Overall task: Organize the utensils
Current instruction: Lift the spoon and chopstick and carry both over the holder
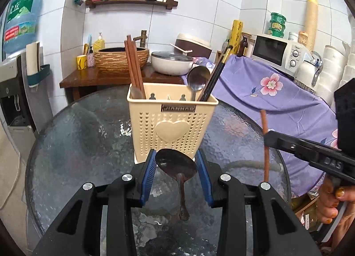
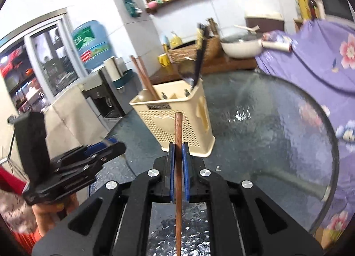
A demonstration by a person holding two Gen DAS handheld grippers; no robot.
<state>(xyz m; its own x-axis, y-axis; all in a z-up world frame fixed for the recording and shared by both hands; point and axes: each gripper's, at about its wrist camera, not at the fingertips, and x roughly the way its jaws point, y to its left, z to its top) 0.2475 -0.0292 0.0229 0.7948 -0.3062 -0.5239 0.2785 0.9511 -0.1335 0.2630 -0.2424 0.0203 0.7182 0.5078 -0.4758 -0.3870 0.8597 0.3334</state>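
Observation:
A beige utensil holder (image 1: 172, 120) with a heart stands on the round glass table (image 1: 77, 140). It holds brown chopsticks (image 1: 134, 65) on the left and a metal spoon (image 1: 196, 78) with black chopsticks (image 1: 216, 74) on the right. A second metal spoon (image 1: 177, 167) lies on the glass between the blue pads of my left gripper (image 1: 176, 158), which is open around its bowl. My right gripper (image 2: 178, 147) is shut on one brown chopstick (image 2: 178, 167), held upright in front of the holder (image 2: 177, 118). It also shows in the left wrist view (image 1: 265, 143), right of the holder.
A purple floral cloth (image 1: 277, 92) covers furniture to the right. A wooden counter (image 1: 93, 78) behind the table carries a woven basin and a white pot (image 1: 172, 62). A water dispenser (image 1: 20, 92) stands at the left.

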